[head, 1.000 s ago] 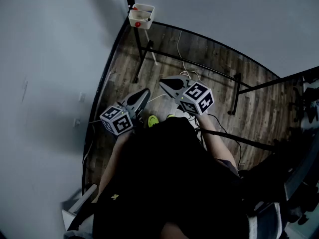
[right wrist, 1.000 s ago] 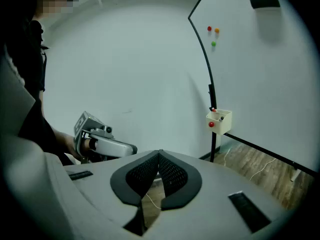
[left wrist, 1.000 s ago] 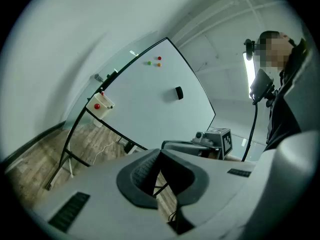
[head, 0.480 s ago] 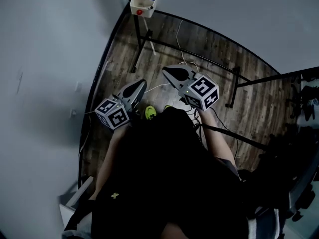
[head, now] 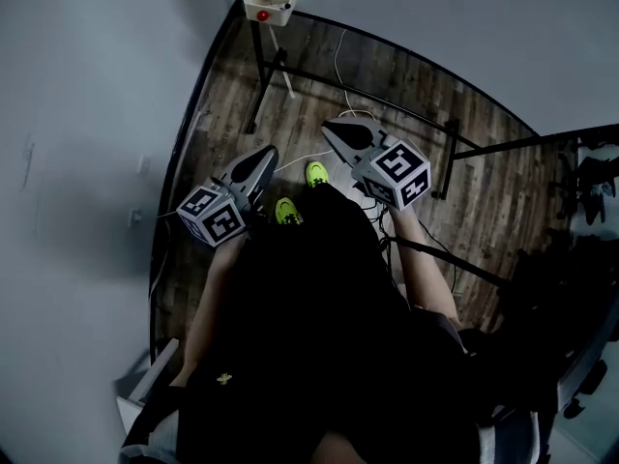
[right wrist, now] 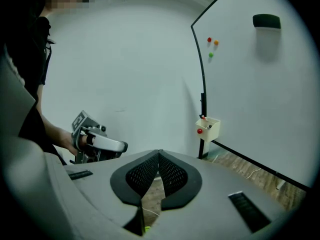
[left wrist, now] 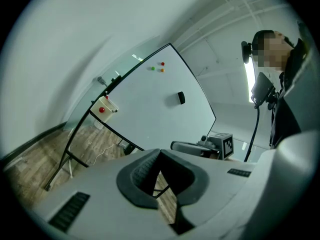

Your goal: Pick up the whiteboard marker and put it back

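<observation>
The grey left gripper (left wrist: 160,151) is pointing level across the room, its dark ribbed pads meeting at the tips with nothing between them. Beyond it, a large black-framed whiteboard (left wrist: 145,109) is standing on a dark-wood plank floor (left wrist: 30,169). Three small round magnets (left wrist: 162,63), green, red and orange, are sitting near the board's top edge, and a black eraser (left wrist: 181,98) is clinging to the board lower down. A small cream tray (left wrist: 107,105) holding a red ball (left wrist: 102,110) is hanging at the board's lower left corner. A thin white cable (left wrist: 100,151) is trailing over the floor. The grey right gripper (left wrist: 172,145) is reaching in from the right, just beyond the left one's tips.
</observation>
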A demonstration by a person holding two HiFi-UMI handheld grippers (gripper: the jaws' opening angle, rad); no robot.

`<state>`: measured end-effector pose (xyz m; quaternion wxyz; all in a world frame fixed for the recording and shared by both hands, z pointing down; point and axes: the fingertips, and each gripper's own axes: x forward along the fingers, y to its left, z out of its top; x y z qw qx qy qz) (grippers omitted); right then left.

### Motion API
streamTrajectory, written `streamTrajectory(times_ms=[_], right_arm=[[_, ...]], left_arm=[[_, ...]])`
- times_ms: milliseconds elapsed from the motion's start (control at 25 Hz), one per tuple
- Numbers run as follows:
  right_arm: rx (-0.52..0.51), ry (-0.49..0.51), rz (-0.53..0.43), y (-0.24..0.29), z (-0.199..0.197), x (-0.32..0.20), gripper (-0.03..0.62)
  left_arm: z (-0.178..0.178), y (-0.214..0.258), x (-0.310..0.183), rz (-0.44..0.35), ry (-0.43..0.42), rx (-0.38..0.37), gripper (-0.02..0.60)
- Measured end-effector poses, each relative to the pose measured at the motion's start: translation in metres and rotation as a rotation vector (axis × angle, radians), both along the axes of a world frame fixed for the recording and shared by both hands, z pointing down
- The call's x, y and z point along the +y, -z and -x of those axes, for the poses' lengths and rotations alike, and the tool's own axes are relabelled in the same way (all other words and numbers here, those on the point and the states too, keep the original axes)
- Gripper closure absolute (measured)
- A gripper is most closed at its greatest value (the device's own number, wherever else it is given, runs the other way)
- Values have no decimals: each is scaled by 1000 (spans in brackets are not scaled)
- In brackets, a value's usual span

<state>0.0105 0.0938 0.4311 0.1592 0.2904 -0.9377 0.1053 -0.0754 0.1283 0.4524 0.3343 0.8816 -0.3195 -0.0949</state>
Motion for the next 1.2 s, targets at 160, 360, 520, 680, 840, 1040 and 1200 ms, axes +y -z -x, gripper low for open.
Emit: streamTrajectory(times_ms=[160,360,520,680,840,1040,1200], right_arm=[[5,4,-3,-3,1,-20,585],[2,26,15,-10,0,-42,586],[5,48,40,-17,-1,-62,585],[10,73,75,-27,-1,-85,585],[3,103,89,-31,4,-110,585],[2,125,92,-31,6,-142,585],[2,153,94,-29,5,-163,585]], left_arm=[[-3,-5,-13,6,-6,-5,563],[-9,-6,-29,28,-1,-5,563],[-12,-6,-46,27,15,-14,563],[-12,-9,-65,45,38,-24,563],[-15,-11,-87,57,64,-29,563],[-17,-5,-116,55,99,-37,563],[-21,-5,-139,52,116,-48,563]])
